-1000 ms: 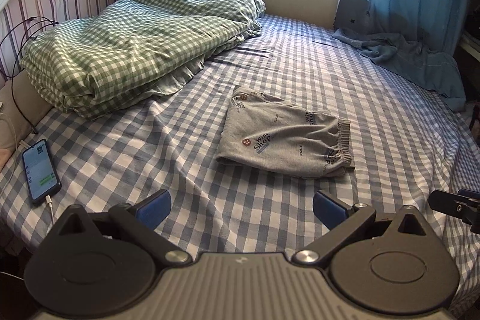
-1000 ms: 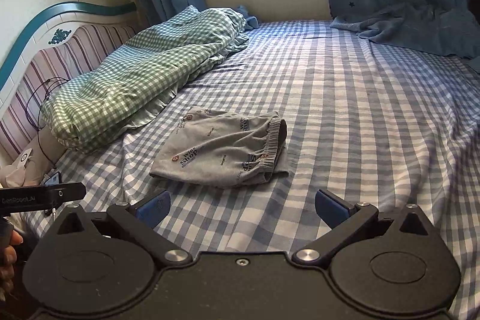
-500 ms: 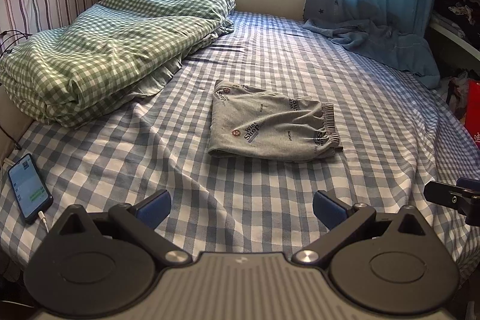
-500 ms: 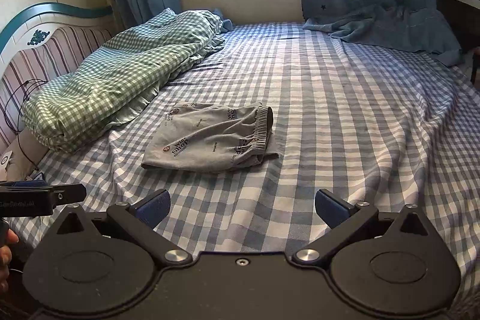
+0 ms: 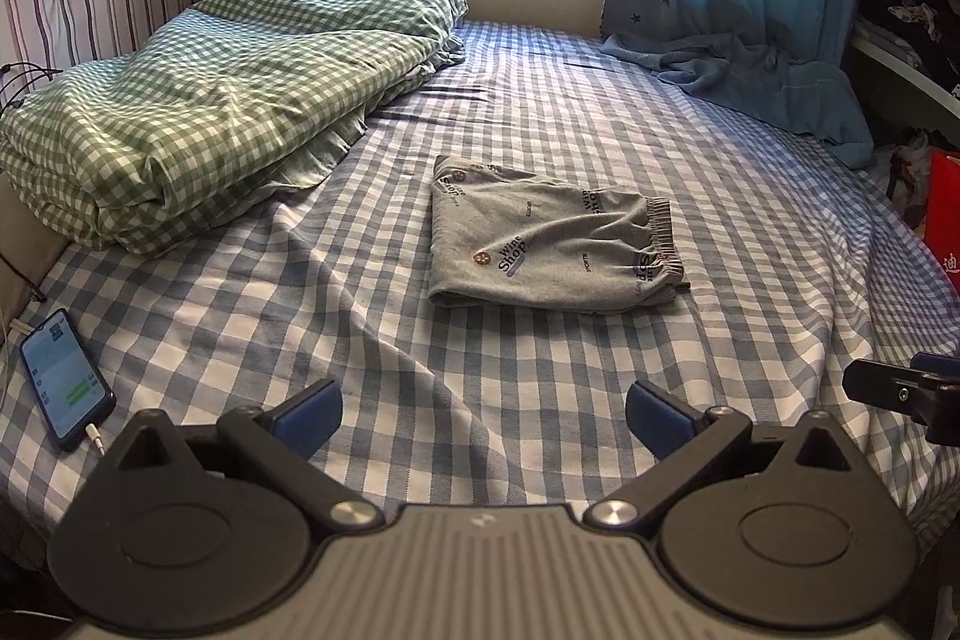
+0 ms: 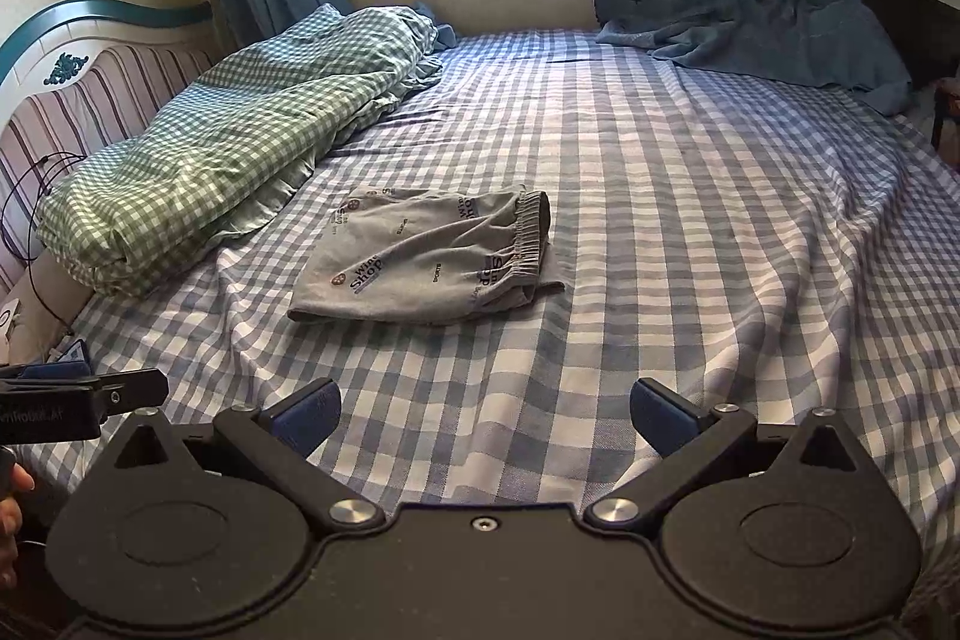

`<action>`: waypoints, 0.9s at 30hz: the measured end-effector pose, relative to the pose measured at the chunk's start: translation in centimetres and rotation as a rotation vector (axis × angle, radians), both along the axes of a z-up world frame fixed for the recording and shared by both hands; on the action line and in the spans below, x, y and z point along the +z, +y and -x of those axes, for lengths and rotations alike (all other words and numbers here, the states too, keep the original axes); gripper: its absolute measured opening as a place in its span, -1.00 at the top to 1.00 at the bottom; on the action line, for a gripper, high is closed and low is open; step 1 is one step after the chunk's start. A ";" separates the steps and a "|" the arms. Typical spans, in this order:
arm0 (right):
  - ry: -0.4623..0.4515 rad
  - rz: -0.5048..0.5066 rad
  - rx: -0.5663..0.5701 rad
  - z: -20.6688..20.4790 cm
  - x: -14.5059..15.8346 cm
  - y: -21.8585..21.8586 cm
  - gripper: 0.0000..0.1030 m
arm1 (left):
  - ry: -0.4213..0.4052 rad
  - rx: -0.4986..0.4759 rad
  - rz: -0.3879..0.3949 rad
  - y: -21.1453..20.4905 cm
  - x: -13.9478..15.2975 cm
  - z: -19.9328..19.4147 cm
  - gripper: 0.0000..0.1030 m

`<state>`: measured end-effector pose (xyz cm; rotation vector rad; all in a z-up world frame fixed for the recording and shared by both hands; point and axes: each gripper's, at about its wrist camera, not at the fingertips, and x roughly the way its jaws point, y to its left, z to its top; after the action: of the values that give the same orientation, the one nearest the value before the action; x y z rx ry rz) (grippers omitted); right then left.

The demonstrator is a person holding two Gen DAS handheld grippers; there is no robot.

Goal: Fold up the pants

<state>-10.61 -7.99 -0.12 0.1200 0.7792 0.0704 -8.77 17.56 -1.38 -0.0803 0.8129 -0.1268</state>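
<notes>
The grey printed pants (image 5: 549, 241) lie folded into a flat rectangle on the blue checked bed sheet (image 5: 420, 370), with the elastic waistband at the right end. They also show in the right wrist view (image 6: 429, 265). My left gripper (image 5: 483, 415) is open and empty, held back near the bed's front edge, well short of the pants. My right gripper (image 6: 486, 415) is open and empty too, also near the front edge and apart from the pants. Each gripper's side shows at the edge of the other's view.
A folded green checked quilt (image 5: 222, 94) lies at the left by the striped headboard (image 5: 90, 10). A phone (image 5: 66, 388) on a cable lies at the front left. A blue curtain (image 5: 762, 58) drapes onto the bed's far right. Shelves (image 5: 912, 10) stand at right.
Both grippers have pulled back and risen from the bed, so the folded pants look farther away. The pants have not moved. Both grippers stay open.
</notes>
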 end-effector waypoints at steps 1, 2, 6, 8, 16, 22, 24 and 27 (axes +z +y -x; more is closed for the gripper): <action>0.000 0.000 0.000 0.0 0.0 0.0 -0.99 | 0.000 0.001 0.000 0.1 0.0 0.0 -0.99; -0.001 0.000 0.000 0.0 0.0 0.1 -0.99 | 0.000 0.002 0.000 0.1 0.0 0.0 -0.99; 0.001 -0.001 0.002 0.0 0.0 0.0 -0.99 | 0.000 0.001 -0.001 0.1 0.0 0.0 -0.99; 0.001 0.000 0.002 0.0 0.0 0.1 -0.99 | 0.000 0.005 0.000 -0.1 0.0 0.1 -0.99; 0.001 0.000 0.002 0.0 0.0 0.0 -0.99 | 0.004 -0.005 -0.002 0.2 0.0 -0.1 -0.99; 0.002 -0.001 -0.001 0.0 0.0 -0.1 -0.99 | 0.003 -0.006 -0.003 0.1 0.0 -0.1 -0.99; 0.002 -0.002 -0.002 0.0 0.0 0.0 -0.99 | 0.002 -0.007 -0.004 0.1 0.0 -0.1 -0.99; 0.002 -0.002 -0.003 0.0 0.0 0.0 -0.99 | 0.002 -0.006 -0.004 0.0 0.0 0.0 -0.99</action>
<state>-10.59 -7.97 -0.11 0.1228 0.7806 0.0679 -8.73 17.61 -1.38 -0.0743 0.8157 -0.1309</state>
